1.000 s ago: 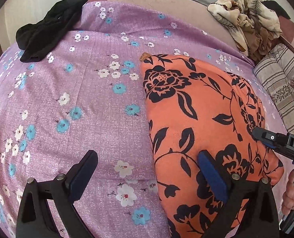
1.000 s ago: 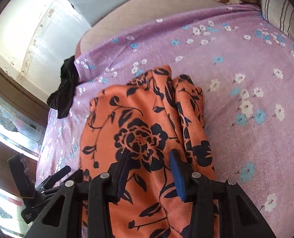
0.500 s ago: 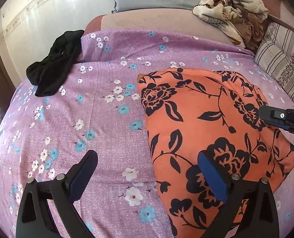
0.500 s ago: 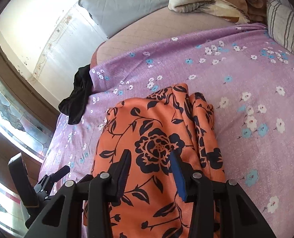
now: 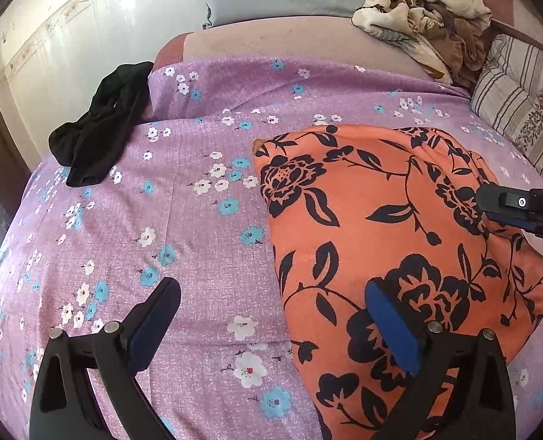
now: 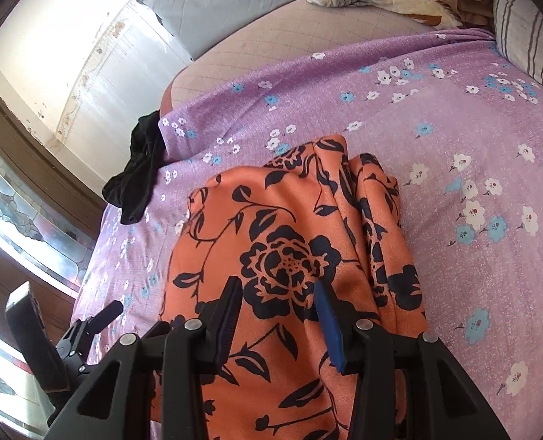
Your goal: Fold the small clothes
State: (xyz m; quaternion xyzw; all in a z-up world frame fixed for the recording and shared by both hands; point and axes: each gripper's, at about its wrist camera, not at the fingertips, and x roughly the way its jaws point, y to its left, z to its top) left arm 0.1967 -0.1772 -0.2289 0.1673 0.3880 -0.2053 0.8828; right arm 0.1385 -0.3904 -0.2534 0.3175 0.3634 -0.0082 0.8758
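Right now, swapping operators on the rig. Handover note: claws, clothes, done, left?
Left claw: open, empty, over the purple floral sheet beside the orange garment's edge.
Right claw: jaws partly apart above the orange floral garment, nothing gripped.
Orange floral garment: lying folded over on the sheet, layered edges bunched along one side.
Black garment: crumpled at the sheet's far corner, untouched.
Done: the orange piece looks at least partly folded.
Left: tidy or finish it, then fold the black one.

Right gripper (image 6: 279,306) parted over orange floral garment (image 6: 289,242), purple bedsheet (image 6: 436,139)
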